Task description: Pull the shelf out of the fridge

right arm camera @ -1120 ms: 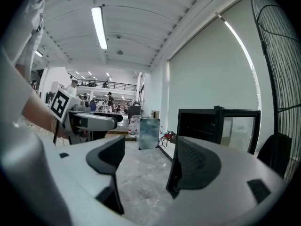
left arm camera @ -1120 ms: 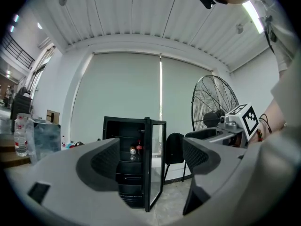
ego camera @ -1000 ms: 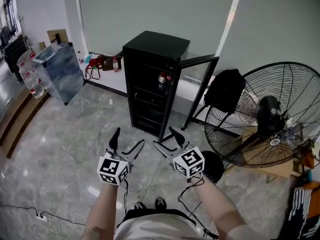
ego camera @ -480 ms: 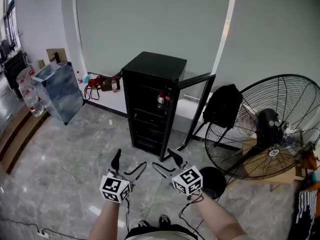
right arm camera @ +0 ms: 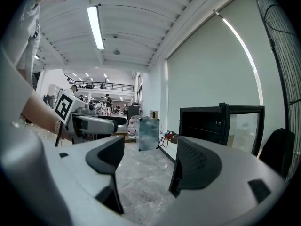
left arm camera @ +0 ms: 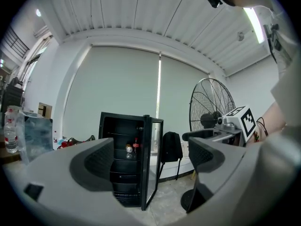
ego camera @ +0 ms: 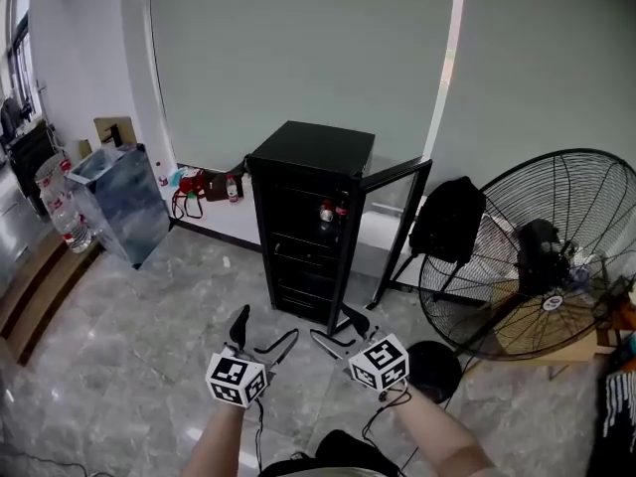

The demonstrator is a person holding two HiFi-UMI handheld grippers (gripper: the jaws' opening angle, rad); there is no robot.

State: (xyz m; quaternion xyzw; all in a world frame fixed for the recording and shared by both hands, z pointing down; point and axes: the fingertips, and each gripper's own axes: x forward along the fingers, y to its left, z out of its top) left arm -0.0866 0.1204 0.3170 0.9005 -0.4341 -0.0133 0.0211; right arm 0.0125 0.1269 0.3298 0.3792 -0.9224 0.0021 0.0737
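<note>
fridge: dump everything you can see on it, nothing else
Compact black upright fridge with a matte cabinet and flat top. Its glass-paned door, hinged on the head view's right, stands swung wide open. The inside is dark, with several shelves, all pushed in. A can and a dark bottle sit on an upper one. It stands on the grey marbled floor before the blind-covered wall. Nothing else touches it.

Inside the small black fridge point(ego camera: 310, 167), the dark shelves point(ego camera: 301, 256) merge into shadow and cannot be counted. The red-topped containers point(ego camera: 326, 212) on an upper one are too small to identify. The large black wire-caged floor fan point(ego camera: 542, 256) is cut off by the head view's right edge, and the person's forearms point(ego camera: 437, 443) by its bottom edge.
</note>
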